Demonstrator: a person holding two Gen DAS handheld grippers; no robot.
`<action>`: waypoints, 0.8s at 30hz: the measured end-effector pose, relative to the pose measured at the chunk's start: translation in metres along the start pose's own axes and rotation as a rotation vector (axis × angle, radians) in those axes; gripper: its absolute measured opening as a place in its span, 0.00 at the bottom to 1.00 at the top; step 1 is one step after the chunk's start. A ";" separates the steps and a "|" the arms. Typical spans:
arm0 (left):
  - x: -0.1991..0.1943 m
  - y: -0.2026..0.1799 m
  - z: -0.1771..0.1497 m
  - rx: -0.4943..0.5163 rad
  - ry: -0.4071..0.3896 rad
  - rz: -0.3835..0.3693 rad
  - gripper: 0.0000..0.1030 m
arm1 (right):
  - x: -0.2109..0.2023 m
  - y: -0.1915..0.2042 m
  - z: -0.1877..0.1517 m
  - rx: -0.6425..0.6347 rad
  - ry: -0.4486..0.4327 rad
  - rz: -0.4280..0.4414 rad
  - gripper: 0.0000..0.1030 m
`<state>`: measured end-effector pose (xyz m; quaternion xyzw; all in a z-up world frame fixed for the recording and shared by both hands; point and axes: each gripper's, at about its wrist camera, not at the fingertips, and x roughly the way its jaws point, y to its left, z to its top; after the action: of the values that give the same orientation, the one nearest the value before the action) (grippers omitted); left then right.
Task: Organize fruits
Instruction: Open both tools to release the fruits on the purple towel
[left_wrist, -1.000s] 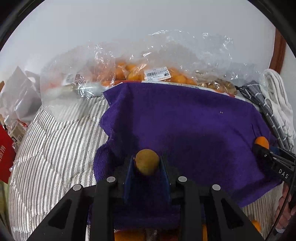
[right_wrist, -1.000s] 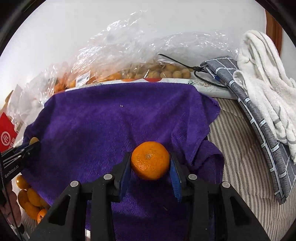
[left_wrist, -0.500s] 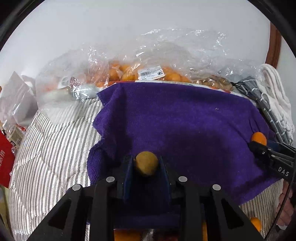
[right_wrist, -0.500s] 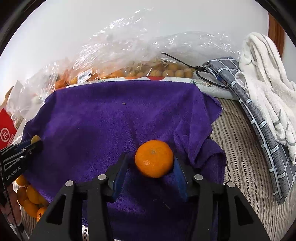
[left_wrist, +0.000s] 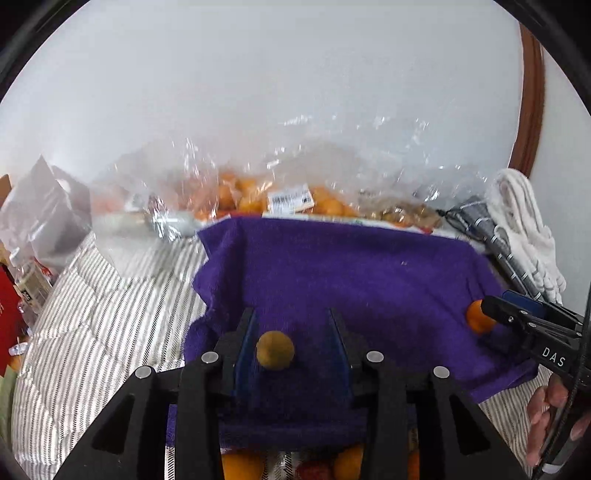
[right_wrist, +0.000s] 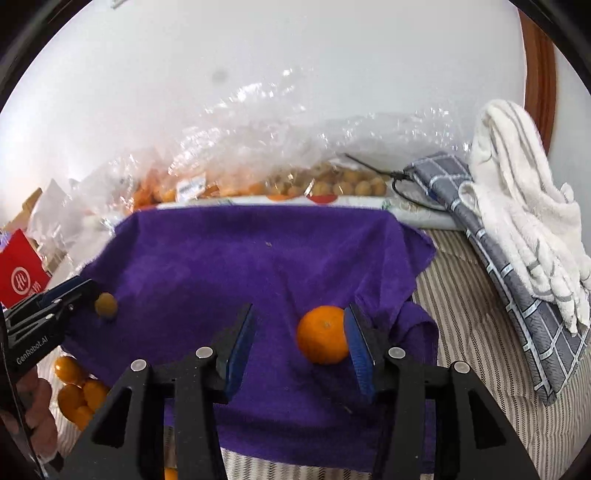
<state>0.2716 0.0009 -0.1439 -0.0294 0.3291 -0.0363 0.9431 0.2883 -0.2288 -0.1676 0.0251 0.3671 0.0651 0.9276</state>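
A purple towel (left_wrist: 351, 273) lies spread on a striped bed cover; it also shows in the right wrist view (right_wrist: 229, 258). My left gripper (left_wrist: 291, 343) is open, and a small brownish-yellow fruit (left_wrist: 275, 350) rests on the towel between its fingers, nearer the left one. My right gripper (right_wrist: 299, 343) is open, and an orange mandarin (right_wrist: 323, 334) sits on the towel against its right finger. Each view shows the other gripper at the edge with its fruit: the mandarin (left_wrist: 478, 321) and the small fruit (right_wrist: 106, 304).
Clear plastic bags of oranges (left_wrist: 251, 195) and small brown fruits (right_wrist: 343, 184) lie along the wall behind the towel. A white towel (right_wrist: 524, 221) and a grey checked cloth (right_wrist: 491, 251) lie at the right. Loose oranges (right_wrist: 75, 387) lie below the towel's near left edge. A red packet (right_wrist: 20, 277) stands at far left.
Both grippers have opened and let go of their fruits, which now rest on the purple towel. Both grippers have drawn back and tilted up a little.
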 end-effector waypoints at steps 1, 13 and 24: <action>-0.002 -0.001 0.001 -0.001 -0.007 0.000 0.35 | -0.005 0.002 0.001 -0.003 -0.025 0.004 0.48; -0.064 0.017 -0.028 -0.037 -0.027 -0.003 0.35 | -0.059 0.010 -0.016 -0.015 0.000 0.014 0.50; -0.066 0.061 -0.104 -0.105 0.144 -0.013 0.36 | -0.072 0.035 -0.075 -0.028 0.082 0.121 0.50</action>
<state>0.1584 0.0637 -0.1888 -0.0783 0.3974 -0.0272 0.9139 0.1808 -0.2040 -0.1701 0.0315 0.4014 0.1274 0.9065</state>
